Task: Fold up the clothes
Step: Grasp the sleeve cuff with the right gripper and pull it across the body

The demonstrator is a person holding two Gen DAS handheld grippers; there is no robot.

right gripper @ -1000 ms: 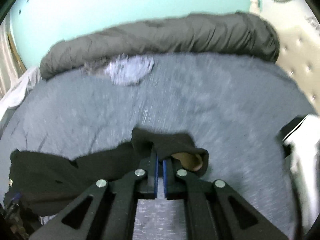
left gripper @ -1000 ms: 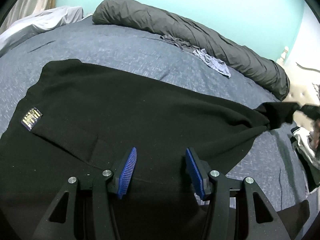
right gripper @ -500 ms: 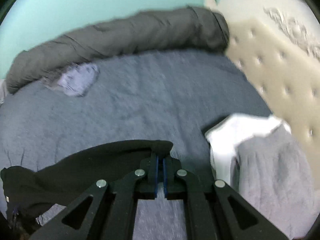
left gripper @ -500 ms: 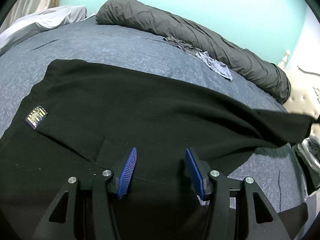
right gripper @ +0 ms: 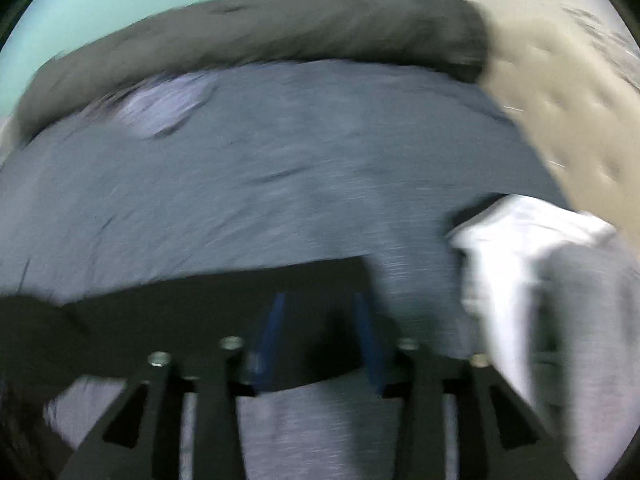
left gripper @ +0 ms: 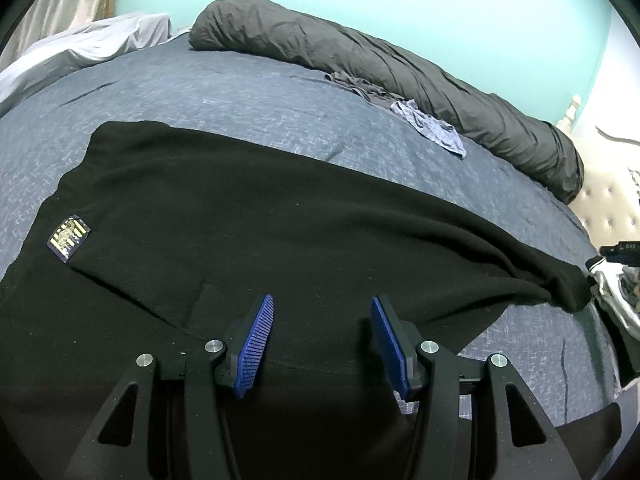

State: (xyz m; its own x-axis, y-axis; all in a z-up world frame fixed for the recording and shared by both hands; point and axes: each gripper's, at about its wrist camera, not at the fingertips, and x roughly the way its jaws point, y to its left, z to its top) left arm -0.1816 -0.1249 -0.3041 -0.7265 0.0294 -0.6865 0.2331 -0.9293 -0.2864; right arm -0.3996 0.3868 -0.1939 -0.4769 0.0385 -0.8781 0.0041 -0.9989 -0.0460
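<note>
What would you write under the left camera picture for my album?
Open left tool hovers over a black sweater spread flat on a blue bed, its sleeve stretched toward the headboard.

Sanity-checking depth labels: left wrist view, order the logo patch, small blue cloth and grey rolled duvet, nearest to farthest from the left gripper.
From the left gripper:
1. Logo patch, on the black garment, left.
2. Small blue cloth, on the bedspread, upper right.
3. Grey rolled duvet, along the far edge by the wall.
</note>
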